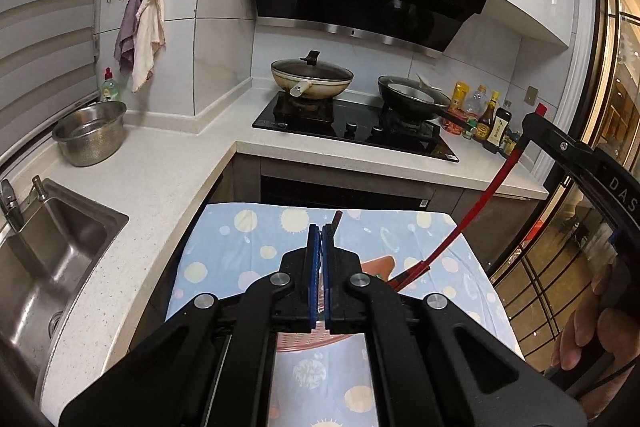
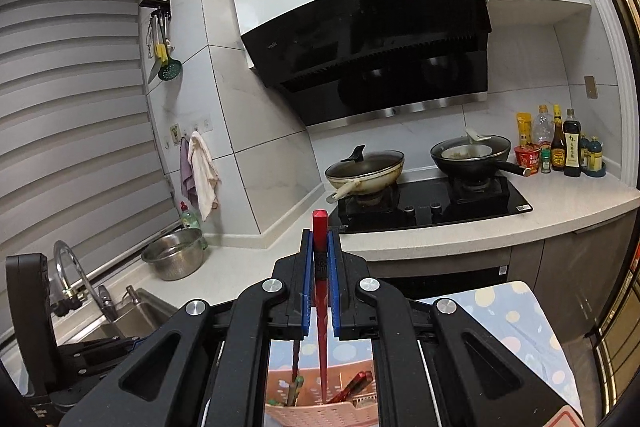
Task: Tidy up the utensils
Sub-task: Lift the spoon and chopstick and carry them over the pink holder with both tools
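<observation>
Kitchen desk under dotted cloth (image 1: 240, 259): the right claw (image 2: 320, 267) pinches a red chopstick (image 2: 320, 227) near its thick end, above the pink basket (image 2: 320, 413). Light, stiff, slippery; grip midway. The left claw (image 1: 320, 267) is closed, empty.

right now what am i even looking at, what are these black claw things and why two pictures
These are two hand-held grippers, one in each of a person's hands, each with a camera looking along its fingers. The left-hand view shows the left gripper shut, with nothing visibly held. The right-hand view shows the right gripper shut on a red chopstick. Below is a table with a dotted blue cloth and a pink basket holding more utensils. Behind are a sink and a stove with pans.
</observation>
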Tool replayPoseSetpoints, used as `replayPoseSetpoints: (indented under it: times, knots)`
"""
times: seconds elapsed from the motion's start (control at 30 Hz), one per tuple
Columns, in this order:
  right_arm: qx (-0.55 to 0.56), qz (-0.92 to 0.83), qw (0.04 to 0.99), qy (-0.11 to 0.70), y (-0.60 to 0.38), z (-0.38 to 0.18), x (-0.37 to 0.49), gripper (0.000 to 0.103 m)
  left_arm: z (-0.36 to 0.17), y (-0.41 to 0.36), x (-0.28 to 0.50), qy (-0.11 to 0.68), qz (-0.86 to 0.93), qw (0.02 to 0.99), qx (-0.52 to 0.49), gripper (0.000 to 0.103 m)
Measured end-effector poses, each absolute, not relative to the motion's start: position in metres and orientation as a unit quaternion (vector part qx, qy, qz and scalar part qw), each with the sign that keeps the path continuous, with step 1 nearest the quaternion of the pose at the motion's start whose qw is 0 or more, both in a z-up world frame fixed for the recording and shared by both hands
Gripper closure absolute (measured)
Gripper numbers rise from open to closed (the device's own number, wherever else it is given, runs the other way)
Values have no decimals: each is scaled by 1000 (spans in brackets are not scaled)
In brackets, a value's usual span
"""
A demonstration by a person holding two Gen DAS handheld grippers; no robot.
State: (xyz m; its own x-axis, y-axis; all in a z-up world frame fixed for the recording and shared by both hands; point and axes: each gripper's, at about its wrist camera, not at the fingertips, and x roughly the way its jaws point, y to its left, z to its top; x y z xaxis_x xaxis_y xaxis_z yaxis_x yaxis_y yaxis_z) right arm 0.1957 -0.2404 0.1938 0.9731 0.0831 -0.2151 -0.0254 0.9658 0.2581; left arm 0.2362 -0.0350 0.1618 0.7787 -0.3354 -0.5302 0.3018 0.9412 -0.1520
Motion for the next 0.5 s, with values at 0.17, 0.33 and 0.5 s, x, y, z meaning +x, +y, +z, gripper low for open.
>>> replayPoseSetpoints:
  times: [0.17,0.33,0.5]
  knots:
    - [125,23,983,132,-238,182,225,96,150,-38,252,300,-166,939,-34,102]
    - [131,30,976,170,-236,157,249,96,132,-41,263,317,-161,934,-35,102]
    - [130,31,971,199,-231,133,263,96,118,-43,272,329,-153,931,-32,102]
